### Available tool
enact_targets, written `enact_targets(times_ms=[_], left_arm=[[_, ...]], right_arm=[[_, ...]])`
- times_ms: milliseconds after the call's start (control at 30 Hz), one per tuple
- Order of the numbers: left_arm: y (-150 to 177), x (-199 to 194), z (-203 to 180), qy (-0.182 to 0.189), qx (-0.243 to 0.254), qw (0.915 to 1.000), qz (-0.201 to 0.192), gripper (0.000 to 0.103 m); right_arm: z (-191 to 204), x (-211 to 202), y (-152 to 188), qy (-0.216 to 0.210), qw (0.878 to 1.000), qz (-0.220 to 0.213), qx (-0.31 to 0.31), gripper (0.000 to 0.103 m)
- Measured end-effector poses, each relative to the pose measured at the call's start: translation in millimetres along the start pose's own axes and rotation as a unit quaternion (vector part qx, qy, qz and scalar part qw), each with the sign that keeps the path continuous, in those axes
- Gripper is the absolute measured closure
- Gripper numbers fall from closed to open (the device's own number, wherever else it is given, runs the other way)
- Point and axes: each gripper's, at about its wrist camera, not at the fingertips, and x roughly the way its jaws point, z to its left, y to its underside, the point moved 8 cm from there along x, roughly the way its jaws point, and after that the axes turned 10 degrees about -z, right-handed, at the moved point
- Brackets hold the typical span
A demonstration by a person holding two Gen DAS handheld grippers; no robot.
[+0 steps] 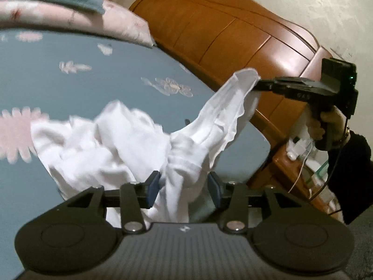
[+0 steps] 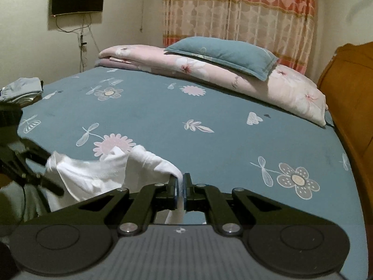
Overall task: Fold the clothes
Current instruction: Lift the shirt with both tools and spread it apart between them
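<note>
Crumpled white cotton garment (image 1: 121, 144) lies on the blue floral bedsheet (image 2: 209, 116). Right gripper (image 2: 179, 187) pinches its raised corner above the sheet; left gripper (image 1: 184, 186) fingers stand apart, cloth loose between them.

Both grippers are matte black, with blue pads, silver pivot screws and a ribbed grey body. The right gripper (image 1: 255, 86) has a green light. A dark sleeve (image 1: 349, 163) and gold watch (image 1: 347, 131) sit just behind its pistol handle.
</note>
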Motion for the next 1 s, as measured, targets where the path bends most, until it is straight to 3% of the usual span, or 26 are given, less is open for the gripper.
enact_targets(times_ms=[267,333,367,400,533,600,733,833,933,1000], left_arm=[[30,4,5,-0.049,-0.049,0.9972,0.028,0.062],[34,10,6,-0.059,-0.066,0.9952,0.042,0.075],[37,13,7,-0.068,-0.072,0.9938,0.052,0.096],[38,15,7,-0.079,-0.071,0.9925,0.061,0.098],[18,4,4,-0.134,-0.014,0.9900,0.044,0.099],[-2,-8,6,-0.169,0.027,0.9846,0.035,0.099],[-53,-39,11,-0.242,0.112,0.9638,0.008,0.099],[-83,-57,5,-0.276,0.159,0.9481,0.001,0.099],[-99,-67,-5,-0.270,0.207,0.9397,0.030,0.099],[-96,-63,-9,-0.243,0.219,0.9421,0.073,0.099]], right_arm=[[8,0,-12,-0.005,1.000,-0.009,-0.009,0.098],[9,2,-13,-0.005,1.000,-0.010,-0.009,0.098],[10,3,-13,-0.006,1.000,-0.011,-0.008,0.098],[11,3,-13,-0.007,1.000,-0.011,-0.007,0.098],[13,-1,-13,-0.007,1.000,-0.012,-0.012,0.098],[14,-5,-12,-0.006,1.000,-0.012,-0.016,0.098],[19,-10,-13,-0.012,1.000,-0.014,-0.019,0.098],[26,-14,-18,-0.015,0.999,-0.020,-0.024,0.098],[35,-15,-20,-0.041,0.999,-0.004,-0.026,0.098],[43,-8,-12,-0.073,0.996,0.038,-0.037,0.098]])
